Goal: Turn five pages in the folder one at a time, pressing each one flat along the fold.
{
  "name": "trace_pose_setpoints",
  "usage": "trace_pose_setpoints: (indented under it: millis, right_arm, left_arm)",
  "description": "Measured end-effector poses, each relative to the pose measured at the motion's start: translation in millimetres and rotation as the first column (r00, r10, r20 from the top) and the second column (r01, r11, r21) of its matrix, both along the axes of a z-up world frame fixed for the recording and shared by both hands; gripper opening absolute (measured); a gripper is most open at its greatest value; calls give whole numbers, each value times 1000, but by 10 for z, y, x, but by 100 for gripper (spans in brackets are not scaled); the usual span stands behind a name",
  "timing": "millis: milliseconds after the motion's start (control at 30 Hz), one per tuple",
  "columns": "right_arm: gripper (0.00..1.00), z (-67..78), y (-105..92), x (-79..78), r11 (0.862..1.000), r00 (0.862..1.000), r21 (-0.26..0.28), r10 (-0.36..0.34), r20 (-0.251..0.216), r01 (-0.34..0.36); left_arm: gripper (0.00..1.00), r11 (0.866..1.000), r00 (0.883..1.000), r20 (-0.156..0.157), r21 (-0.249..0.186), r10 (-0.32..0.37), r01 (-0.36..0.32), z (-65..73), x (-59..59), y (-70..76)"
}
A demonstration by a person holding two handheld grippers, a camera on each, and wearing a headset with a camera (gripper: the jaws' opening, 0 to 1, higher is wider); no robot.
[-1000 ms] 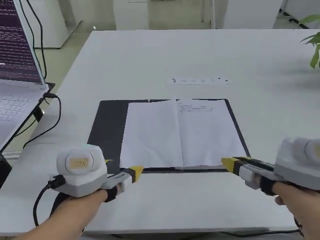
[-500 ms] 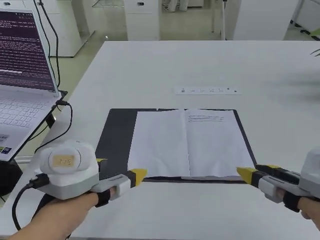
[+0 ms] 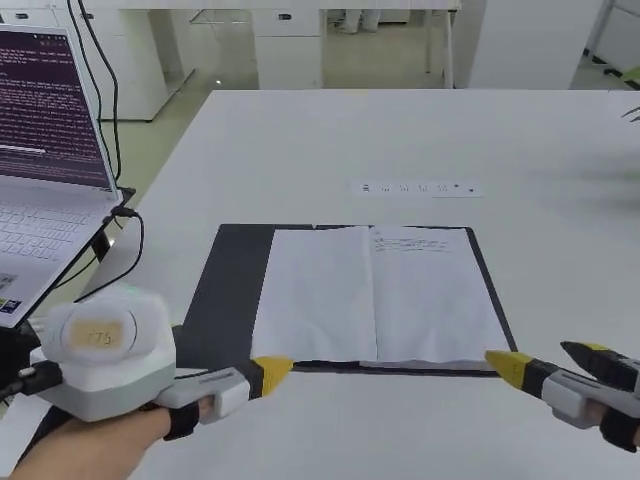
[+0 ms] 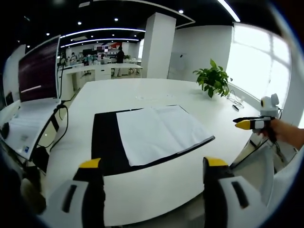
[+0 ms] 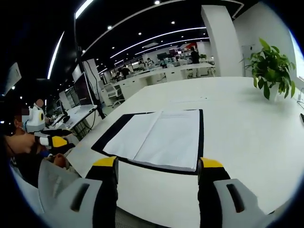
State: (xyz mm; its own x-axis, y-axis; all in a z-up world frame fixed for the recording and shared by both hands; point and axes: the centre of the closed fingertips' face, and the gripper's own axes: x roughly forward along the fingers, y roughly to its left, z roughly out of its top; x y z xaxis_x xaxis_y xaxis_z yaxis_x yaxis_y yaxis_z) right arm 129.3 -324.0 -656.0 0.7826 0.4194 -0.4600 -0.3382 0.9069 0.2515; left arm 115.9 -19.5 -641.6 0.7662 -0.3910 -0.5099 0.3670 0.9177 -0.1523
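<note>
Black folder (image 3: 232, 290), thin white paper pages (image 3: 430, 295), centre frame: likely light, floppy; pinch lower-right corner. Left gripper (image 4: 153, 162), right gripper (image 5: 158, 162) gape, empty.

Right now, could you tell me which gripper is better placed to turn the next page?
Probably the right, if pages turn leftward. The right gripper, jaws open, sits just off the near outer corner of the right-hand page. The left gripper is across the fold, by the left page.

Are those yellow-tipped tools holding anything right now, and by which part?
Nothing. The left tool and right tool are both open, short of the folder.
</note>
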Motion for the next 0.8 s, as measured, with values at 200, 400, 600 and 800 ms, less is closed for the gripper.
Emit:
trace_pose_setpoints:
  millis: [200, 400, 600, 800]
  right_arm:
    - [83, -36, -91, -21, 1000, 1000, 1, -24, -18, 24]
    - [92, -69, -119, -50, 1000, 999, 3, -29, -29, 29]
    - [100, -28, -93, -54, 999, 999, 35, -33, -18, 33]
    - [100, 2, -35, -69, 999, 1000, 28, -25, -13, 25]
  left_arm:
    - [96, 1000, 1000, -3, 14, 13, -13, 14, -39, 49]
    - [99, 999, 999, 0, 18, 33, -33, 52, -93, 103]
    - [99, 999, 999, 6, 9, 46, -46, 97, -143, 117]
    - [99, 999, 999, 2, 14, 45, -45, 90, -156, 113]
